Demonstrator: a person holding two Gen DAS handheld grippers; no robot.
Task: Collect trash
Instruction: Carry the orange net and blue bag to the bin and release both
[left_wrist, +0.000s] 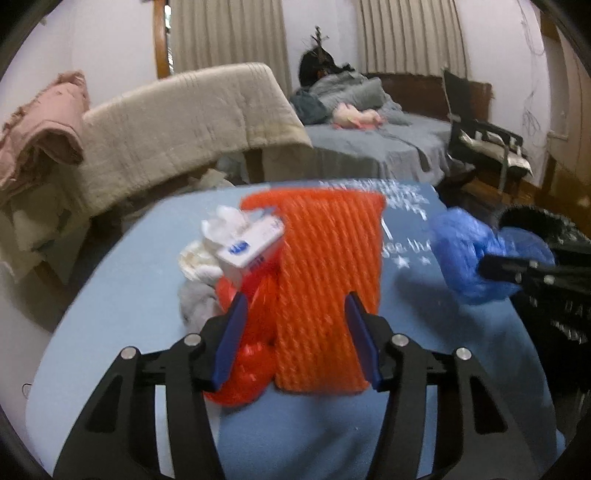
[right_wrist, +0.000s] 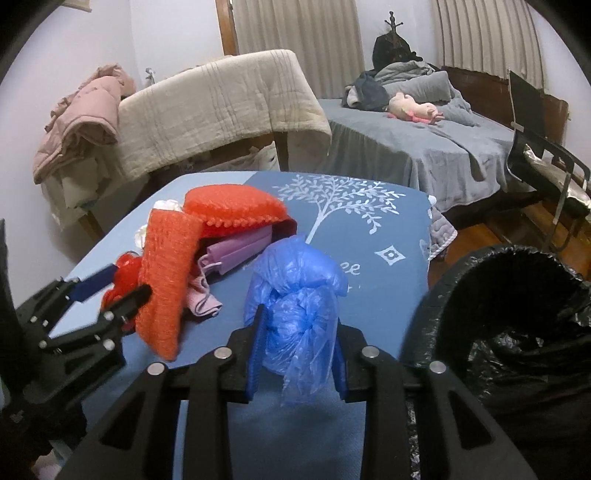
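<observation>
"Two grippers to log. State of the right gripper (right_wrist: 299, 314)?"

"Clenched on a bunched blue plastic bag (right_wrist: 295, 280). Both blue pads (right_wrist: 255, 350) press its sides. The bag's knotted bulk stands up past the fingertips and a loose tail hangs below the pads."

"Location of that bag?"

"Over the near right part of the table (right_wrist: 122, 384), which has a blue cloth on it. A black-lined bin (right_wrist: 517, 332) stands just beside it on the right with its mouth open. Bag and bin are apart."

"And the left gripper (left_wrist: 296, 297)?"

"Its jaws stand partly apart, one on each side of an orange knitted piece (left_wrist: 328, 266) that stands on edge on the table. A red mesh bundle (left_wrist: 251, 354) lies against that piece, beside the left-hand pad. The picture is blurred, so I cannot tell whether the pads bear on the piece."

"Anything else near it?"

"A small white carton (left_wrist: 251, 247) with blue print leans on the orange piece's left side. Crumpled white tissues (left_wrist: 225, 221) lie touching it behind and to its left, beyond the fingertips."
</observation>
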